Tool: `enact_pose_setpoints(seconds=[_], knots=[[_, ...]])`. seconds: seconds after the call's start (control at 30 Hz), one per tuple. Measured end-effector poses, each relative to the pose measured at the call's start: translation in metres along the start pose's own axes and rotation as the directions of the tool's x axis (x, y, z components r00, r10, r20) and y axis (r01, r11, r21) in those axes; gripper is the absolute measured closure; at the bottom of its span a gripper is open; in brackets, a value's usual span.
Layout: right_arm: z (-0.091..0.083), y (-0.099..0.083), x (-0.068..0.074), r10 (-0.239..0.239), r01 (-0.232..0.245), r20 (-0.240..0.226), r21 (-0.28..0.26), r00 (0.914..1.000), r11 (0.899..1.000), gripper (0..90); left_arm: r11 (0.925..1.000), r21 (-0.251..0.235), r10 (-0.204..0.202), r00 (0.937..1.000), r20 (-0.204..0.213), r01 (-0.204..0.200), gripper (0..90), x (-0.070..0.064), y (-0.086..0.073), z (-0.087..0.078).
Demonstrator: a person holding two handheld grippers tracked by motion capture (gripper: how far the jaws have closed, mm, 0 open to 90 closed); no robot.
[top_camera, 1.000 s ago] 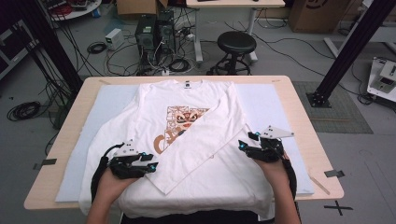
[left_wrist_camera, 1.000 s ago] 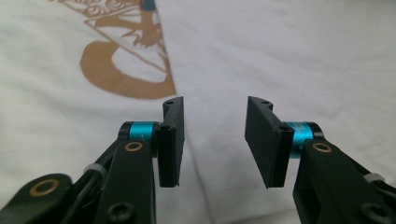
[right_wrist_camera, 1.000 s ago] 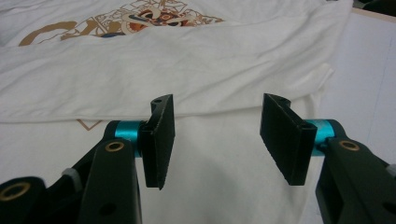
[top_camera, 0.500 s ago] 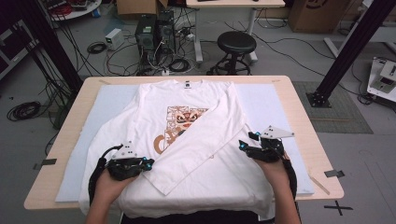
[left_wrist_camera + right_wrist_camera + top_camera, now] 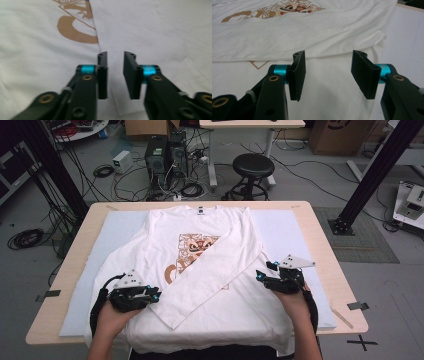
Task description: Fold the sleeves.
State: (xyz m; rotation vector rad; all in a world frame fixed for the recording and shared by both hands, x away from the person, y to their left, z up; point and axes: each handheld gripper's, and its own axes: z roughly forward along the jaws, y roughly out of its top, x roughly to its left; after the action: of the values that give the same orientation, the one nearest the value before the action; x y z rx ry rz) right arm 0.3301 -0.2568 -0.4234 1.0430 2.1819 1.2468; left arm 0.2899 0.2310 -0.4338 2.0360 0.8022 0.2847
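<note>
Two hand-held black two-jaw grippers, one per hand. The left gripper [image 5: 150, 297] rests low over one white long-sleeved cotton shirt [image 5: 200, 270] with a brown-and-gold chest print; its jaws stand a narrow gap apart with nothing between them, and the edge of one sleeve [image 5: 160, 32] folded diagonally across the shirt runs from just ahead of the jaws. The right gripper [image 5: 264, 276] sits at the shirt's opposite side, jaws spread wide and empty, the folded sleeve's upper part [image 5: 287, 37] lying ahead of them. The shirt lies flat between and under both grippers on one pale blue mat [image 5: 280, 222] covering one light wooden table [image 5: 320, 240]. Beyond the table stands one black round stool [image 5: 253, 166].
</note>
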Motion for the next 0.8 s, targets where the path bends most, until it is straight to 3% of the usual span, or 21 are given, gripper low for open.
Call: enact_pose_setpoints(seconds=[0.1, 0.23, 0.37, 0.5, 0.8], knots=[[0.001, 0.000, 0.000, -0.001, 0.001, 0.000, -0.001, 1.0000, 1.000, 46.3, 0.9987, -0.046, -0.025, 0.9985, -0.050, 0.023, 53.1, 0.005, -0.001, -0.006], [0.001, 0.000, 0.002, 0.000, 0.000, -0.003, 0.004, 1.0000, 1.000, 46.3, 0.9956, -0.077, -0.061, 0.9933, -0.098, 0.054, 47.7, 0.013, -0.005, -0.014], [0.001, 0.001, 0.002, -0.004, 0.004, -0.003, 0.005, 1.0000, 1.000, 46.3, 0.9941, -0.091, -0.072, 0.9849, -0.157, 0.058, 47.0, 0.019, -0.007, -0.022], [0.002, 0.001, 0.003, -0.006, 0.006, -0.003, 0.002, 1.0000, 1.000, 46.3, 0.9903, -0.124, -0.082, 0.9827, -0.166, 0.061, 46.1, 0.021, -0.008, -0.030], [0.001, 0.000, 0.001, -0.001, 0.001, 0.005, -0.010, 1.0000, 1.000, 44.3, 0.9890, -0.130, -0.094, 0.9793, -0.180, 0.071, 43.6, 0.029, -0.012, -0.036]])
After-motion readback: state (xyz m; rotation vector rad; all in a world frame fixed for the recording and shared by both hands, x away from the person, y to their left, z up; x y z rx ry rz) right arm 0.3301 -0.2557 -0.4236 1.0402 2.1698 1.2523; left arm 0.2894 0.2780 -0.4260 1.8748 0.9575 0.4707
